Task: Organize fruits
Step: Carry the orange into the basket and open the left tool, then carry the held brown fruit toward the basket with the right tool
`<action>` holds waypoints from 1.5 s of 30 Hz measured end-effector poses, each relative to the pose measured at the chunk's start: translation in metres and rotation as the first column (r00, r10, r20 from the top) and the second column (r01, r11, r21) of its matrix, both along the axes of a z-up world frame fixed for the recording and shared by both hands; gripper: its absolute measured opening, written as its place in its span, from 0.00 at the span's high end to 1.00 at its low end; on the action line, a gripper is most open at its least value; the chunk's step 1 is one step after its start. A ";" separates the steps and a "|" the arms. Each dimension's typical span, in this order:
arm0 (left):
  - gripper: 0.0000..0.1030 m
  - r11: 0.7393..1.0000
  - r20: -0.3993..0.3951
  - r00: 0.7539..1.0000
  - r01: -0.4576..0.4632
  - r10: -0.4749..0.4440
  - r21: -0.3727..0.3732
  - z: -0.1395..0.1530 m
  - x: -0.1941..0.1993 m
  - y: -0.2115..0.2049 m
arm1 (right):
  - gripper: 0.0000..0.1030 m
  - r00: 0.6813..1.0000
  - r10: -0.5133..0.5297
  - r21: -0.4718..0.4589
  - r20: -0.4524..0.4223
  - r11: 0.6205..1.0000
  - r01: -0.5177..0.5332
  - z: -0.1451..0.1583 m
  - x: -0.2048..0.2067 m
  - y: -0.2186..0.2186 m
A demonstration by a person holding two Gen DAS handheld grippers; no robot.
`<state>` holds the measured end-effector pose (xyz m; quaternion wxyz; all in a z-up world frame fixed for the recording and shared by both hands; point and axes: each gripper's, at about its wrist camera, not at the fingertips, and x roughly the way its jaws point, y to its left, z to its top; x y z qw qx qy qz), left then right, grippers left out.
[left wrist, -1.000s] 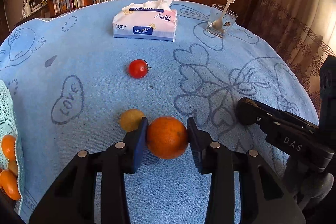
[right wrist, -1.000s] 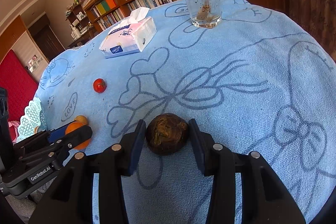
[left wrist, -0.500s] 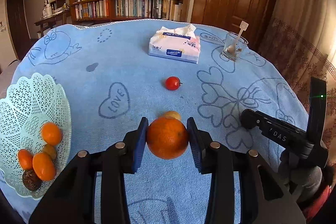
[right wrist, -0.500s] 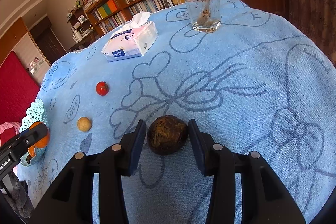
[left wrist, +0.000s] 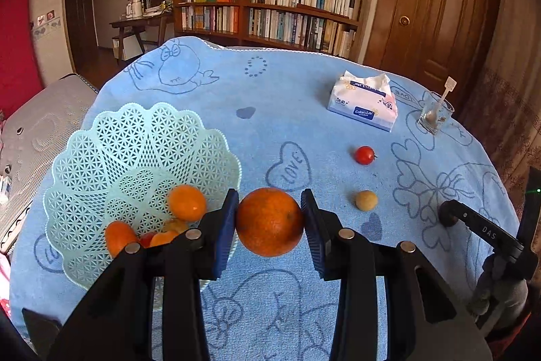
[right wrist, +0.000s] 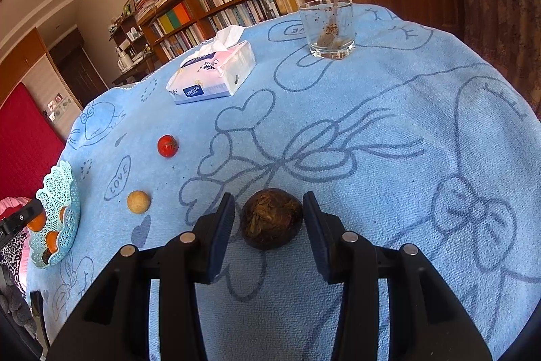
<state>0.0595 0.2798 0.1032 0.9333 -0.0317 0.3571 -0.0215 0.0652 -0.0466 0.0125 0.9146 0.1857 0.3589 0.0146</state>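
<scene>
My left gripper (left wrist: pixel 269 220) is shut on a large orange (left wrist: pixel 269 220), held above the cloth just right of the pale green lattice basket (left wrist: pixel 101 158). The basket holds several small oranges (left wrist: pixel 186 202). My right gripper (right wrist: pixel 269 220) is shut on a dark brown rough fruit (right wrist: pixel 270 222), low at the blue cloth. A red tomato (right wrist: pixel 167 145) and a small tan fruit (right wrist: pixel 138 201) lie loose on the cloth between the two grippers. From the right wrist view the basket (right wrist: pixel 54 192) is at the far left.
A tissue pack (left wrist: pixel 363 104) and a glass with a spoon (left wrist: pixel 434 116) stand at the far side of the blue-clothed table (left wrist: pixel 287 90). The table's edge curves away on the right. A bookshelf and a wooden door stand behind. A bed lies past the basket on the left.
My left gripper rose and swung left with the orange, from beside the tan fruit to beside the basket. The right gripper stayed about where it was, still around the dark fruit.
</scene>
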 end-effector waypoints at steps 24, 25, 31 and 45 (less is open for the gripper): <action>0.15 0.995 0.053 0.997 -0.066 0.062 0.075 -0.001 0.013 -0.005 | 0.56 1.000 0.006 0.000 -0.017 1.000 -0.006 -0.003 0.002 0.000; 0.15 0.996 0.048 0.998 -0.048 0.044 0.078 -0.004 0.015 -0.013 | 0.56 1.000 0.006 0.000 -0.018 1.000 -0.006 -0.003 0.002 -0.001; 0.15 0.994 0.015 0.999 0.047 -0.049 0.100 -0.018 0.023 -0.053 | 0.55 1.000 0.008 -0.003 -0.020 1.000 -0.008 -0.003 0.001 0.001; 0.15 0.993 -0.020 0.996 0.087 -0.086 0.081 -0.030 0.026 -0.066 | 0.53 0.998 0.029 -0.060 -0.059 0.998 -0.033 -0.007 0.006 0.010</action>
